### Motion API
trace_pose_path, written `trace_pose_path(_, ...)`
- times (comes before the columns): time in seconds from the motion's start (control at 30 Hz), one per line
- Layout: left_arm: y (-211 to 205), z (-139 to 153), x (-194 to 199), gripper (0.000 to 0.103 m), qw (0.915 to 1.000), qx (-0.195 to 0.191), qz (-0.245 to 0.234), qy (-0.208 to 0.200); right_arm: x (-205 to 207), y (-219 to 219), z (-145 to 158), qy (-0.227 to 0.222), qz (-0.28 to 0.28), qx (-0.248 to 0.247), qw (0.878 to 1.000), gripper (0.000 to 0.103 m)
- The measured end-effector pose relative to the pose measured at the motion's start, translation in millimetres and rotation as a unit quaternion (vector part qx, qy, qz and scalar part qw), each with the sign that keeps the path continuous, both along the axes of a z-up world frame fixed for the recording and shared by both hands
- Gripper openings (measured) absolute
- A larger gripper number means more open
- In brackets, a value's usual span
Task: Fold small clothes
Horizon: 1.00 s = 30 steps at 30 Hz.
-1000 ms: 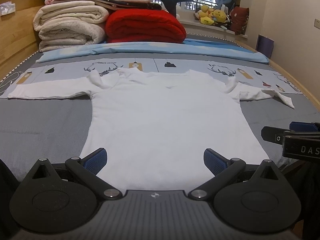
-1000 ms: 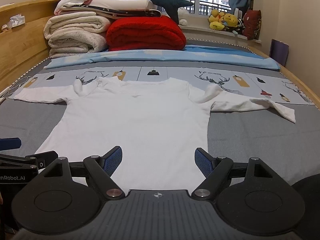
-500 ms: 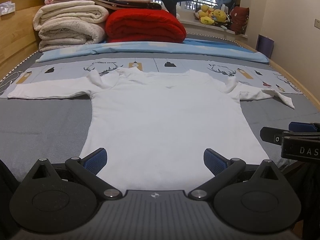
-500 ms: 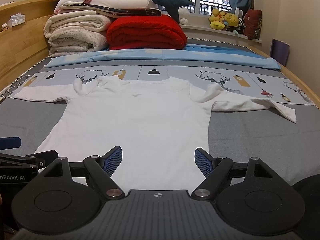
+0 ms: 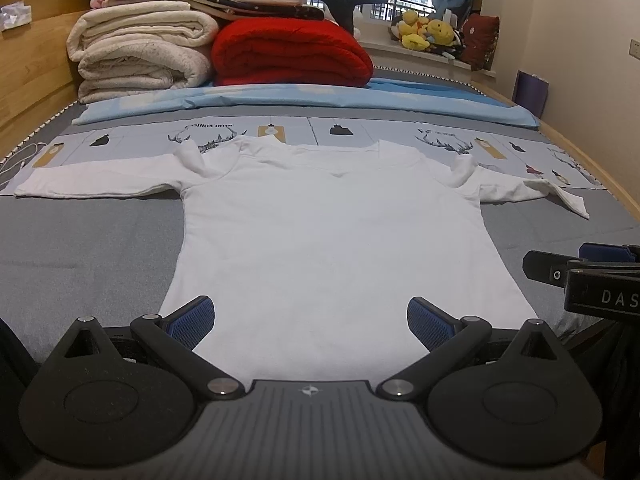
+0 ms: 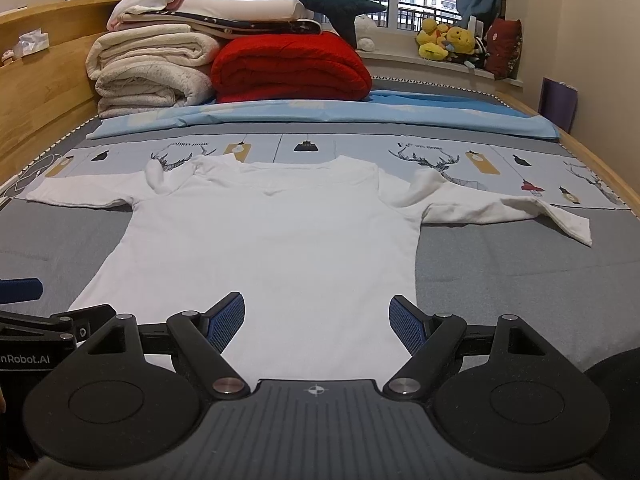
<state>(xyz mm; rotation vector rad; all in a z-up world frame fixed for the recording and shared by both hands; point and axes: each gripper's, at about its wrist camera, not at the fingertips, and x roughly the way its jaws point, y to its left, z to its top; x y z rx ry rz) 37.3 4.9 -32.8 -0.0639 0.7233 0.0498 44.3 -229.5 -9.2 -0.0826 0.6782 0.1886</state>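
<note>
Jaws of both grippers are standing spread wide, pinching nothing: the left gripper (image 5: 311,314) and the right gripper (image 6: 316,316) are each hovering over the near hem of a white long-sleeved shirt (image 5: 332,232), with the blue pads (image 5: 192,316) framing bare cloth between them. The shirt is lying flat and unfolded on the bed (image 5: 80,248), neckline pointing away from the cameras and both sleeves stretching outward; the sleeve on the right (image 6: 500,212) is ending in a cuff that is bending down toward the viewer, while the sleeve on the left (image 5: 100,182) is lying straight. In the left wrist view, part of the right gripper is showing at the right edge, just beside the shirt's hem corner. Beyond the shirt, a printed deer-pattern sheet (image 6: 432,156) and a light blue cover (image 6: 320,114) are crossing the bed. At the far end, cream folded blankets (image 5: 140,56) are sitting beside a red quilt (image 5: 288,54), and plush toys (image 6: 444,40) are resting on the windowsill.
</note>
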Motion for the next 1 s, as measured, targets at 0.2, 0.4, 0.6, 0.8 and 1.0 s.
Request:
trace_pose_path(0.2,1,7,-3,0.094,0.9997,0.006,-0.003,-0.021,-1,-4,7,-0.018,-0.008,0.01,1.0,0.075)
trace_pose_path(0.4,10,33,11,0.06,0.9984,0.013,-0.025,-0.048,2,-27,30,-0.069,-0.043,0.056,0.995,0.057)
trace_pose_path(0.6,49,67,74,0.026,0.9957,-0.032,-0.051,-0.071,45,-51,53,-0.095,-0.052,0.058,0.992,0.052)
trace_pose_path(0.8,107,57,175,0.02,0.9976,-0.037,-0.052,-0.025,132,-77,60,-0.111,-0.051,0.04,0.992,0.028)
trace_pose_path(1.0,178,-24,246,0.02,0.9969,-0.046,0.016,0.063,227,-101,9,-0.004,-0.078,0.05,0.996,0.027)
